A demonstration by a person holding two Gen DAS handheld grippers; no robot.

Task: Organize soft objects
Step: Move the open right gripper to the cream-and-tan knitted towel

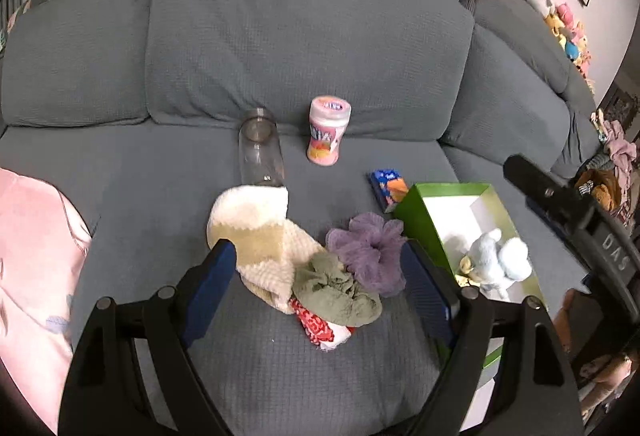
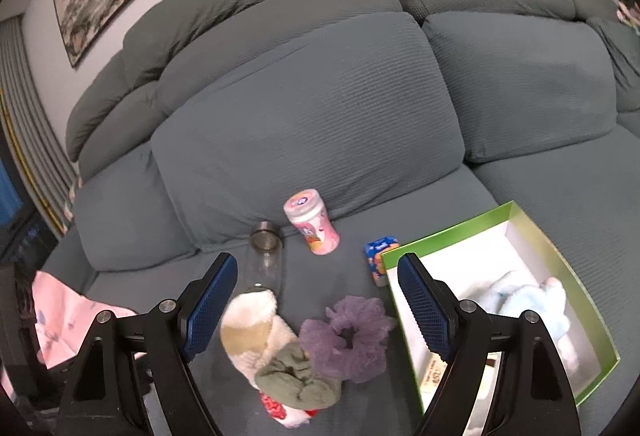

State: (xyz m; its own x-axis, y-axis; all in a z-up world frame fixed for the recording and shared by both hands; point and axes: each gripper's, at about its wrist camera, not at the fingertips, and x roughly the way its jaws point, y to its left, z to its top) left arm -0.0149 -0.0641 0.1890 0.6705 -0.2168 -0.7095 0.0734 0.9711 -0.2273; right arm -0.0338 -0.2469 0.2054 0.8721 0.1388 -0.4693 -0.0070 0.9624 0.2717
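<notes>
On the grey sofa seat lies a pile of soft things: a cream and tan fuzzy sock, an olive green cloth, a purple scrunchie and a red and white patterned cloth. A green box with white inside stands to the right and holds a light blue plush toy. My left gripper is open around the pile. My right gripper is open above it; its body also shows in the left wrist view.
A clear glass jar lies on its side behind the sock. A pink canister and a small blue and orange pack sit nearby. A pink cloth lies left. Plush toys line the sofa back.
</notes>
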